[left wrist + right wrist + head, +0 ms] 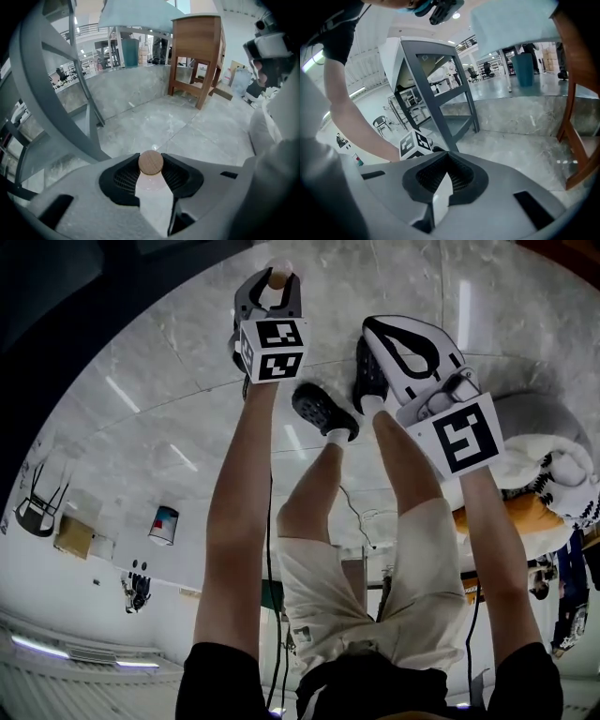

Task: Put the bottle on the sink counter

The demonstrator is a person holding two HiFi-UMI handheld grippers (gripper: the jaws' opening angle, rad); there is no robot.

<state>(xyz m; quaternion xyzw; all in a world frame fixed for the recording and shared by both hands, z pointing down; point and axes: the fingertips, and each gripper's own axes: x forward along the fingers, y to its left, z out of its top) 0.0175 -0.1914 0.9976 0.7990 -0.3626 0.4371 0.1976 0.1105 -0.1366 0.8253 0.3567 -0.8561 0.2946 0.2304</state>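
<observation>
A clear bottle with a round wooden cap (pixel 151 162) stands between the black pads of my left gripper (pixel 151 176), which is shut on its neck. In the head view the cap (pixel 278 274) pokes out above the left gripper (pixel 273 294), held out over the marble floor. My right gripper (pixel 380 331) is beside it to the right, a little nearer to me. In the right gripper view its jaws (pixel 447 174) meet at the tips with nothing between them. No sink counter shows in any view.
A grey metal frame (pixel 56 93) rises close on the left, with a low marble wall (pixel 126 89) beyond. A wooden table (pixel 197 51) stands ahead to the right. The person's shoes (pixel 324 410) rest on the marble floor (pixel 169 381); white bundled cloth (pixel 553 465) lies at right.
</observation>
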